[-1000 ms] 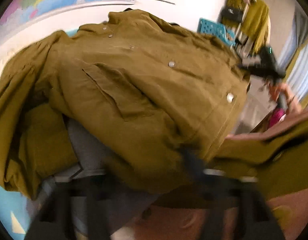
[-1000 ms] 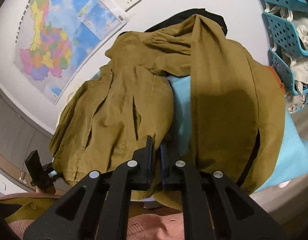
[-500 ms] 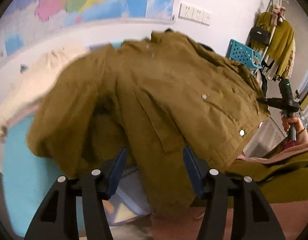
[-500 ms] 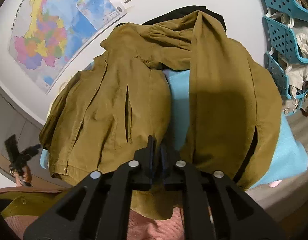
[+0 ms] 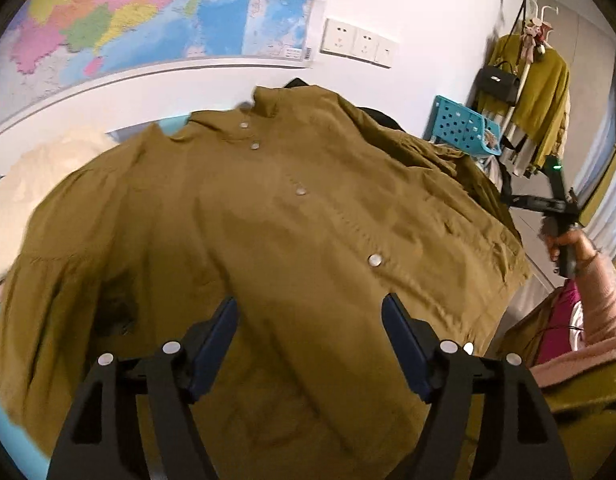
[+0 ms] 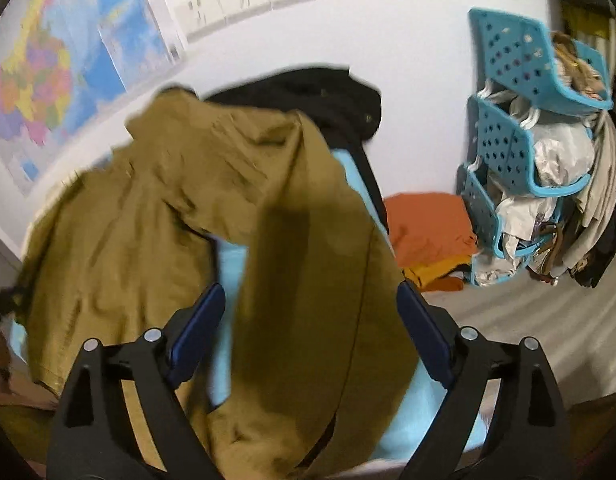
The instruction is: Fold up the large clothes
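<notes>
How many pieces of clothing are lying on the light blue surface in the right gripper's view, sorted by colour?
Olive-brown button-up jacket: 1
Black garment: 1
Total: 2, not counting the orange folded clothes, whose support can't be told.

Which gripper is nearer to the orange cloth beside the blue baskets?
Right. The right gripper hovers over the jacket beside the orange cloth; the left gripper is further away.

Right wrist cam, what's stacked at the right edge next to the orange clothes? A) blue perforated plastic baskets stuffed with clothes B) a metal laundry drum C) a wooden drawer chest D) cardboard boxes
A: the blue perforated baskets stand stacked one over another, with pale clothes spilling out, just right of the orange clothes that lie beyond the olive jacket.
</notes>
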`<state>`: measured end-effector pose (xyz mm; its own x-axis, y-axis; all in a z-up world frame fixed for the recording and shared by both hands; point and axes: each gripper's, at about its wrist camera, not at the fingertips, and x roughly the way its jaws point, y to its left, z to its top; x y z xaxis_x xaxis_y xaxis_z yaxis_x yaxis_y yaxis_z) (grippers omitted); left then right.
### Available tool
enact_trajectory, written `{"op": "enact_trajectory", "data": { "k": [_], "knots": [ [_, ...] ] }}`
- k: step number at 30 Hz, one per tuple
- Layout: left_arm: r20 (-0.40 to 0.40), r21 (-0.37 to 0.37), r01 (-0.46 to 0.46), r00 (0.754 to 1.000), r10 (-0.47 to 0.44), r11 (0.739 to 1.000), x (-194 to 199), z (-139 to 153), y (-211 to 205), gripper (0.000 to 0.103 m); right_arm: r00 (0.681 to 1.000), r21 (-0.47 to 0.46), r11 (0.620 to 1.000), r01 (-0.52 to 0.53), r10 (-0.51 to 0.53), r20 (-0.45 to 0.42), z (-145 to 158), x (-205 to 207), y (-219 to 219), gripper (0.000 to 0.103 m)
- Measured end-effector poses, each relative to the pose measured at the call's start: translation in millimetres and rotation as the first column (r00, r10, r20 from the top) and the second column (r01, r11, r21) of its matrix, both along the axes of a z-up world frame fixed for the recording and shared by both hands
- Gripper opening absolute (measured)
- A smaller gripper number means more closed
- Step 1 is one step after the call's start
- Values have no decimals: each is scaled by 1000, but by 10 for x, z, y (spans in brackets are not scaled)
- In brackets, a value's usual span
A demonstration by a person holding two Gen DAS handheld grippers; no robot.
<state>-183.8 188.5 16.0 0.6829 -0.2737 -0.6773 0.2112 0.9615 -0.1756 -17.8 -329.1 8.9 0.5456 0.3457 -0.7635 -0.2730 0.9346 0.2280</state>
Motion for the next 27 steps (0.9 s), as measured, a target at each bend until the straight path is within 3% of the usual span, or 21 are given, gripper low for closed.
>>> {"op": "enact_trajectory", "data": {
  "k": [1,2,3,4,5,11,14,17,22,24,27],
  "knots": [
    [-5,7,6,1000,-6,1000,79,-10,-35,71,1000,-14,1000,-9,9,-18,-50,52,39,61],
    [-10,9,11,1000,-11,1000,118,-16,-61,71,999,-18,1000,-26,25,-39,-86,103,58,50],
    [-17,8,16,1000,-16,1000,172,-26,-87,71,997,-10,999,-51,50,-60,-95,149,69,28],
    [-24,7,20,1000,-20,1000,215,-37,-112,71,996,-3,998,-64,64,-61,-61,164,67,14],
    [-31,7,27,999,-27,1000,269,-35,-129,71,996,-6,997,-76,76,-56,7,174,69,9],
    [-14,8,90,996,-90,996,512,54,-199,71,988,98,984,-147,142,62,988,210,72,6],
    [6,-20,117,993,-117,993,653,145,-192,71,964,162,953,-255,237,123,1499,197,321,6],
    [34,-55,149,989,-147,987,775,271,-170,71,912,193,894,-405,379,160,1886,122,847,6],
    [103,-118,219,973,-207,969,825,487,-137,75,819,207,793,-572,564,105,1857,82,1830,9],
    [127,-159,261,962,-242,952,816,514,-116,78,779,239,749,-619,625,59,1647,71,2232,9],
    [118,-181,303,951,-285,936,800,436,-126,79,734,267,715,-646,678,-39,1194,143,2735,10]
  ]
}}
